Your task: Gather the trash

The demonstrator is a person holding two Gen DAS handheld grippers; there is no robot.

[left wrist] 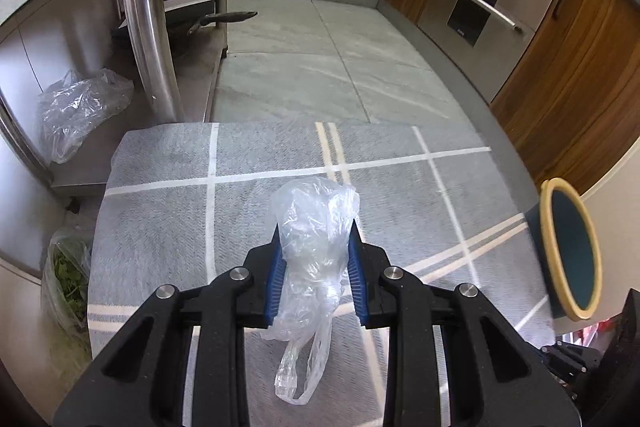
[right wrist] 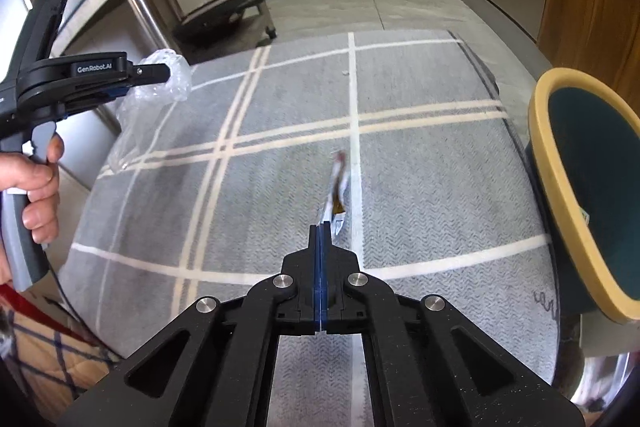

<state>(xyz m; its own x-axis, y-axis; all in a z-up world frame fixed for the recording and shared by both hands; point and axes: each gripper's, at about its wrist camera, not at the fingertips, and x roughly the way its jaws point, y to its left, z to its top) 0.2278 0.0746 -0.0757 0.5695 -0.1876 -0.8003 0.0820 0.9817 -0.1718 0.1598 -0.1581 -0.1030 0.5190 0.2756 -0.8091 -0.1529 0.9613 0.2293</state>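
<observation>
L gripper (left wrist: 316,259) pinches 1 clear plastic bag (left wrist: 314,227) – R gripper (right wrist: 322,227) clamps 1 thin wrapper (right wrist: 336,187).

A grey rug (right wrist: 280,195) crossed by white and dark lines is lying flat on a pale grey tiled floor (left wrist: 320,67). A teal bin with a cream rim (right wrist: 588,195) is standing at the rug's right edge. On a low metal ledge (left wrist: 120,147) to the left, a crumpled clear plastic bag (left wrist: 76,111) is lying. Below it, a bag of green leaves (left wrist: 68,279) is sitting just beside the rug's left edge.
</observation>
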